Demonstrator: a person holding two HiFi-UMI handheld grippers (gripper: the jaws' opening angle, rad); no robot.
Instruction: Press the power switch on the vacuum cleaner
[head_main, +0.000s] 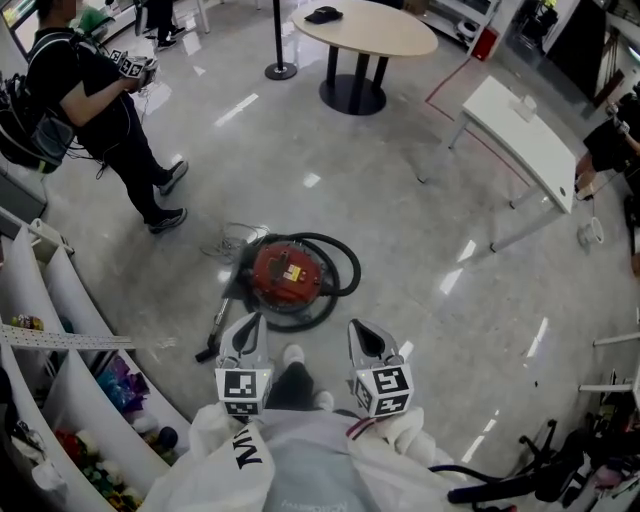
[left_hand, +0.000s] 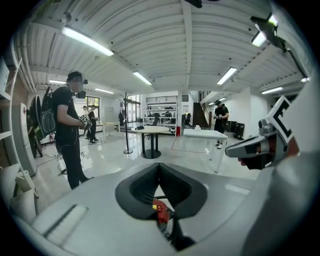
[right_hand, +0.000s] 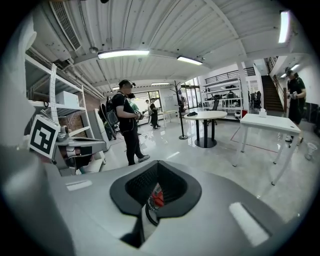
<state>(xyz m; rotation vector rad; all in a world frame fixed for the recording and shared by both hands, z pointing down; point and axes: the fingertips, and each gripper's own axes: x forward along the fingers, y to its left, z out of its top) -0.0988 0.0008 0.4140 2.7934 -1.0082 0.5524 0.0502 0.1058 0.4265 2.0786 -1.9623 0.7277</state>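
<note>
The round red vacuum cleaner (head_main: 288, 275) sits on the glossy grey floor (head_main: 400, 220), with a black hose (head_main: 343, 262) curled around it. The left gripper (head_main: 252, 325) and the right gripper (head_main: 360, 332) hover near the cleaner without touching it. Both have their jaws closed tip to tip, holding nothing. The yellow patch (head_main: 293, 272) on top of the cleaner is perhaps the switch.
</note>
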